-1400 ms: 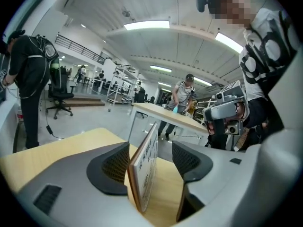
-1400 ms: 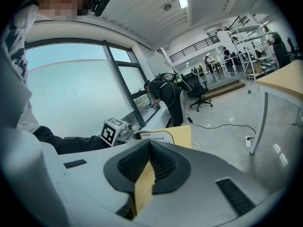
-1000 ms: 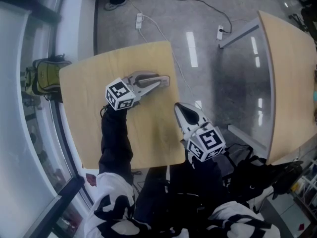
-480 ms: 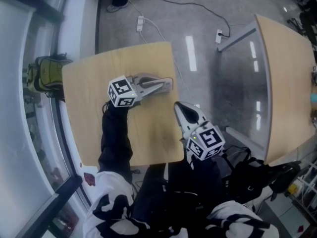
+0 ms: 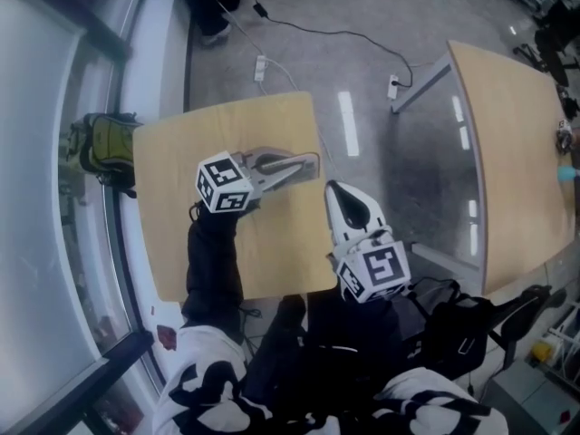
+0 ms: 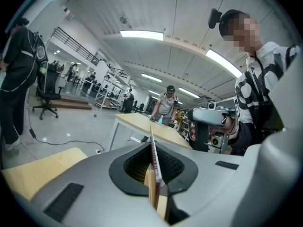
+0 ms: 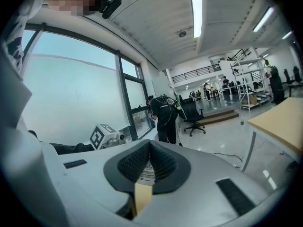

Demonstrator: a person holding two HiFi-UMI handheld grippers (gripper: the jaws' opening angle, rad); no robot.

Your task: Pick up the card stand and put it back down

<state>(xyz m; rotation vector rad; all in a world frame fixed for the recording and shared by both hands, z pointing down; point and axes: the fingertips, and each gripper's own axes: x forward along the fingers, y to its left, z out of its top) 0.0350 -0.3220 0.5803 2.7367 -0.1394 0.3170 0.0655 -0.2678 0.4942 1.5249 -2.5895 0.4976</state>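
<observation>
The left gripper (image 5: 306, 163) reaches over the desk (image 5: 172, 207) toward its far right corner, and only the left gripper view shows what it has: its jaws are pressed onto the card stand (image 6: 153, 148), a thin sheet seen edge-on, standing upright between the dark ribbed pads and rising a little above them. From the head view the stand can hardly be made out at the gripper's tips, and neither view shows whether its foot touches the desk top. The right gripper (image 5: 339, 190) hangs just off the desk's right edge, near its front corner, well apart from the stand; the right gripper view shows its pads meeting with nothing between them. Each gripper view also catches the other gripper: the left gripper view shows the right one held up in the person's hand (image 6: 236, 126), and the right gripper view shows the left one's marker cube (image 7: 102, 136) before a large window (image 7: 71, 93). The head view alone shows the floor: a green backpack (image 5: 101, 148) beside the desk's left edge, a power strip (image 5: 261, 66) with its cable beyond the far edge, and a second desk (image 5: 517, 152) to the right
</observation>
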